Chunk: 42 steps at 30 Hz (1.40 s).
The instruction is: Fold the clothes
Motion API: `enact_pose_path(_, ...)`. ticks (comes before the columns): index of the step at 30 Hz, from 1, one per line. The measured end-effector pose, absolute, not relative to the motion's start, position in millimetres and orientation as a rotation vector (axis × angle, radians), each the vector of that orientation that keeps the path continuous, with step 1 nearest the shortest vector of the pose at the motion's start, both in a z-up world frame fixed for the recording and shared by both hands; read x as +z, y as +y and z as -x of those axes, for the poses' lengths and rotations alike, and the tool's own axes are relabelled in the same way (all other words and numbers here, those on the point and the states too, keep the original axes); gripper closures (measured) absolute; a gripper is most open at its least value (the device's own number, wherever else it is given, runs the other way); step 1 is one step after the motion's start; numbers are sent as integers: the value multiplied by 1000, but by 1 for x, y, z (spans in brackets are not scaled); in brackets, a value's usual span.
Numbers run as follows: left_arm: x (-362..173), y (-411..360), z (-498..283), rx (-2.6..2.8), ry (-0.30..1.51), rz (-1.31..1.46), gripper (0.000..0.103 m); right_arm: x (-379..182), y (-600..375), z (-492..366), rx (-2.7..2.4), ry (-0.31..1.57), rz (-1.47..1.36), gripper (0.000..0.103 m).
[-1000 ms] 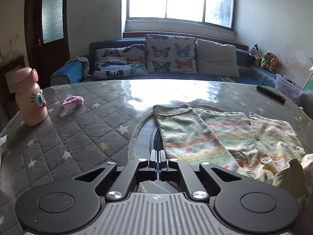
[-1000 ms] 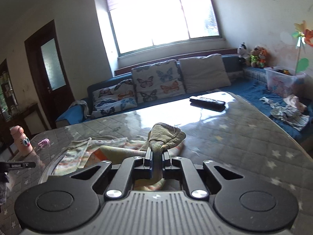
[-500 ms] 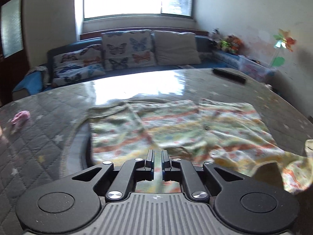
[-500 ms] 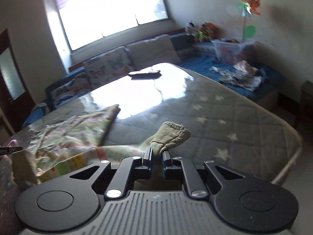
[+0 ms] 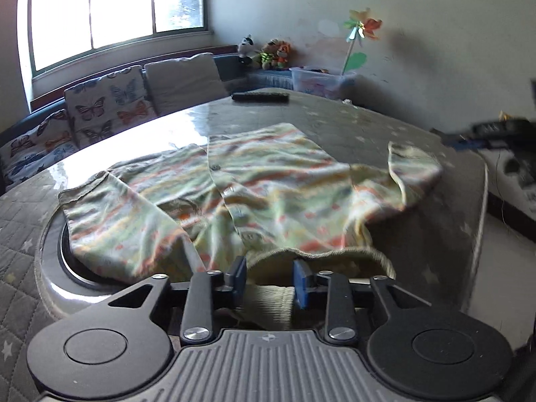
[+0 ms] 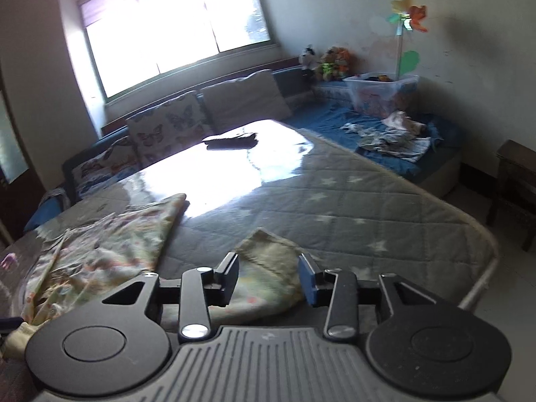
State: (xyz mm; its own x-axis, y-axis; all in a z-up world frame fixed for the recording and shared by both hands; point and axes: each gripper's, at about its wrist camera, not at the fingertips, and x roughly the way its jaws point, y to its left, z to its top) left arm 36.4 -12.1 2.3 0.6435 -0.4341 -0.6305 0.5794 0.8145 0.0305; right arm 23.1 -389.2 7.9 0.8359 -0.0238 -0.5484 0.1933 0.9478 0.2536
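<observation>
Left claw and right claw, clenched earlier, have just been opening, jaws now parted, apparently released over the striped pastel cotton shirt on the quilted counter.

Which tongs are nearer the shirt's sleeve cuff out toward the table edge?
Right. The right tongs straddle the sleeve cuff, jaws open. The left tongs sit at the shirt's hem, well away from the cuff.

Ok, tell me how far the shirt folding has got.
Barely started. Done: the striped shirt is spread flat on the table. In hand: both jaws have just been opening, left gripper over the hem, right gripper over a sleeve cuff, cloth between but unpinched. Left: every fold.
</observation>
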Motion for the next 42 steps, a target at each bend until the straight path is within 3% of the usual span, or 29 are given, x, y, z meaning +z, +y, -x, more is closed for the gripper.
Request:
enact_pose_path(14, 39, 5, -19, -541, 542, -184, 50, -13, -316, -80, -54, 659, -113, 21)
enact_pose_path(19, 40, -25, -44, -556, 549, -155, 49, -20, -304, -64, -98, 700, 6, 21)
enact_pose_path(30, 20, -101, -73, -680, 612, -207, 49, -8, -351, -19, -254, 687, -55, 22)
enact_pose_path(42, -6, -132, -51, -815, 660, -255, 50, -10, -371, -101, -137, 681, -140, 56)
